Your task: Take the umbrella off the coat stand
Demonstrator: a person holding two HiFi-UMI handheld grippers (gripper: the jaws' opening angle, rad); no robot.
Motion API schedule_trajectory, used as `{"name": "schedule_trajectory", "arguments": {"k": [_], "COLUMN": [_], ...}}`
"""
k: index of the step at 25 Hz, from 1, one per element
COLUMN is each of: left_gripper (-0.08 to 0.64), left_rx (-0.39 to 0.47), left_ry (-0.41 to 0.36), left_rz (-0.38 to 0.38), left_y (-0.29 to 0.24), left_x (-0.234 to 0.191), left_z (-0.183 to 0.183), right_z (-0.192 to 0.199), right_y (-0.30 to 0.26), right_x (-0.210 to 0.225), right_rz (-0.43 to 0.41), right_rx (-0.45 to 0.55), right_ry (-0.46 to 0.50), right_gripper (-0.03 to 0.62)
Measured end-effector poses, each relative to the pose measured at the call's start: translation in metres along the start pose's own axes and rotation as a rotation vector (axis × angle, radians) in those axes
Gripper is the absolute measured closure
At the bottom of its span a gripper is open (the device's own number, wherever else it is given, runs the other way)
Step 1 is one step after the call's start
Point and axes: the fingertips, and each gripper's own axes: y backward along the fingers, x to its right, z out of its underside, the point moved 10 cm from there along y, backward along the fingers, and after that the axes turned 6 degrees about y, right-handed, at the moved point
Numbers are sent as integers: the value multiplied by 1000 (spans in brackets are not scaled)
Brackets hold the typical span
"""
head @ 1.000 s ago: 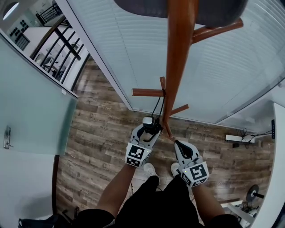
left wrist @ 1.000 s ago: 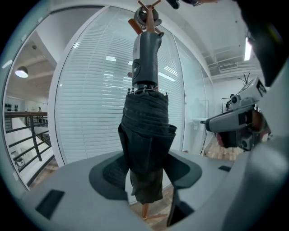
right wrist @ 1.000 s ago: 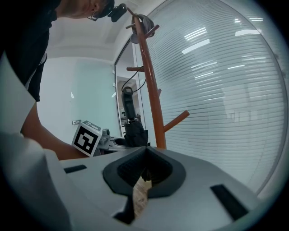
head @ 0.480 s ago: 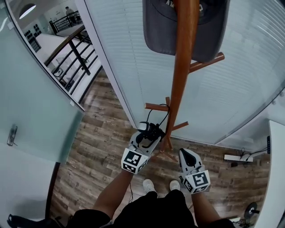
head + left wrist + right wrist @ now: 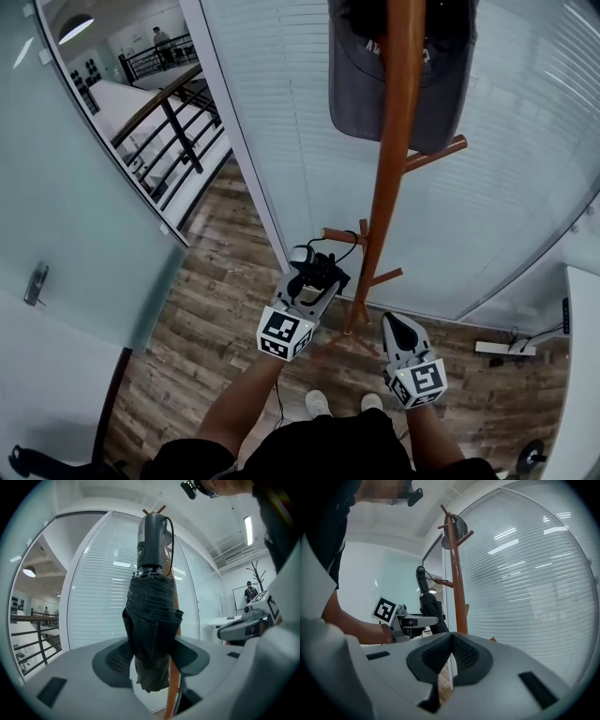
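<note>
1. Room: wood-plank floor (image 5: pixel 216 309), glass wall w/ white blinds (image 5: pixel 281 112) on the far side, railing far left.
2. Your left gripper (image 5: pixel 317 279) pinches the folded umbrella (image 5: pixel 151 620) across its bundled canopy, pads pressing both sides. It sits upright, handle on top, just left of the coat stand (image 5: pixel 394 159) pole.
3. Key relation: the thin black cord (image 5: pixel 349 246) runs from the handle right to the low peg (image 5: pixel 339 235) and looks hooked there. That peg's free end points left, so I'd judge the loop must slide left to clear.
4. Left hand is on it. Your right gripper (image 5: pixel 451 651) is near the pole's right, pads pressed together, nothing in them.
5. Materials: soft creased dark fabric, smooth grey plastic handle, round varnished wood pole and pegs, and a grey cap (image 5: pixel 361 75) up top.
</note>
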Motion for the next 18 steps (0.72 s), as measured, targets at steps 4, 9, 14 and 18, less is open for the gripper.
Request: {"name": "schedule_trajectory", "arguments": {"k": [4,9,14,18], "left_gripper": [311,311,311,311], "left_rx": [16,30,26,8], "left_ry": [8,2,0,5], "left_rz": [-31,-62,-84,-100], "left_y": [11,25,39,51], "left_x": [-14,-26,-33,-36], "left_z": [-9,-20,-26,-20], "right_z": [-4,-13,-14,-23], "right_y": [-8,-10,-11,-13], "right_x": [-8,-14,-15,-18], "right_rz": [-9,-12,-8,-11], "right_rx": [24,48,69,78], "right_ry": [1,13,4,20], "right_gripper": [586,586,586,586]}}
